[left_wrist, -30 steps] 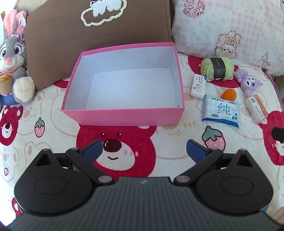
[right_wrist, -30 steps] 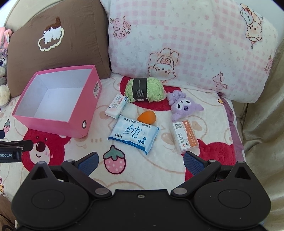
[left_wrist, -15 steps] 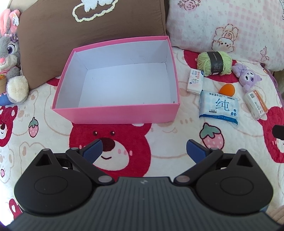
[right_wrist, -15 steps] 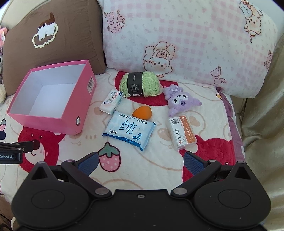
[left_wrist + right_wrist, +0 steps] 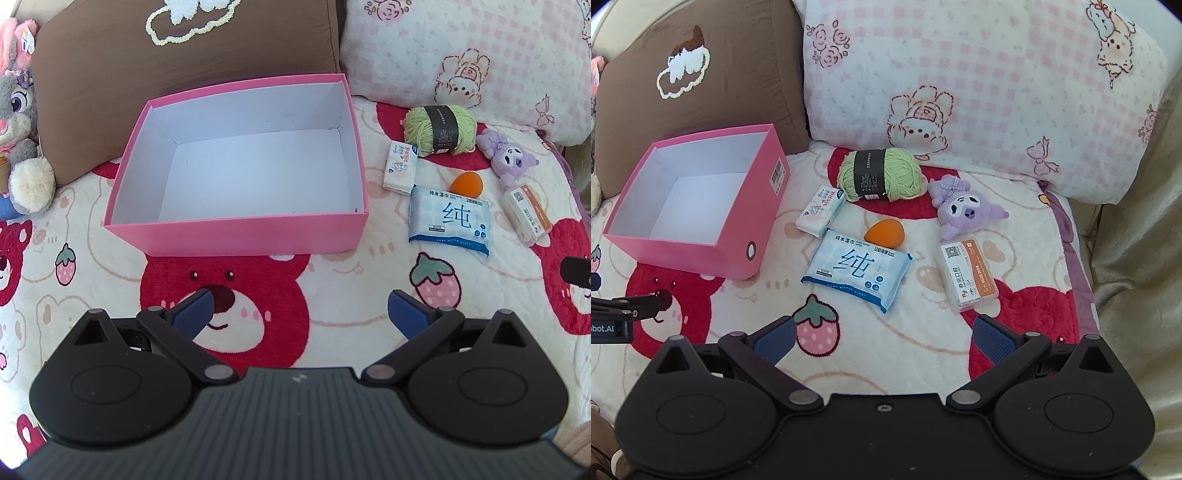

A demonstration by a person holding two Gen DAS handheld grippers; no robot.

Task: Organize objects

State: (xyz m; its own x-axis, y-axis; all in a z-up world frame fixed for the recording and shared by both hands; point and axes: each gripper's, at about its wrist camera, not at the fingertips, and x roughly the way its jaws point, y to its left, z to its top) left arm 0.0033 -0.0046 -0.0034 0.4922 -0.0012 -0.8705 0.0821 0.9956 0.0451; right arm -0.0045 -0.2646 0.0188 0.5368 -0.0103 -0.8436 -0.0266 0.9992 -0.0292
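Note:
An empty pink box (image 5: 236,236) (image 5: 713,258) with a white inside sits on the bear-print blanket. To its right lie a green yarn ball (image 5: 879,179), a small tissue pack (image 5: 820,210), an orange sponge egg (image 5: 884,234), a blue wet-wipes pack (image 5: 857,273), a purple plush (image 5: 964,212) and a clear floss box (image 5: 968,278). My left gripper (image 5: 299,314) is open and empty, in front of the box. My right gripper (image 5: 882,339) is open and empty, just short of the wipes.
A brown pillow (image 5: 184,66) and a pink checked pillow (image 5: 979,81) stand behind the objects. A grey rabbit plush (image 5: 18,122) sits at the far left. A beige cover (image 5: 1137,258) bounds the right side. The left gripper's tip shows in the right wrist view (image 5: 624,314).
Both grippers have drawn back and risen a little, so the box and the small objects sit slightly farther off. Both stay open. Nothing on the blanket has moved.

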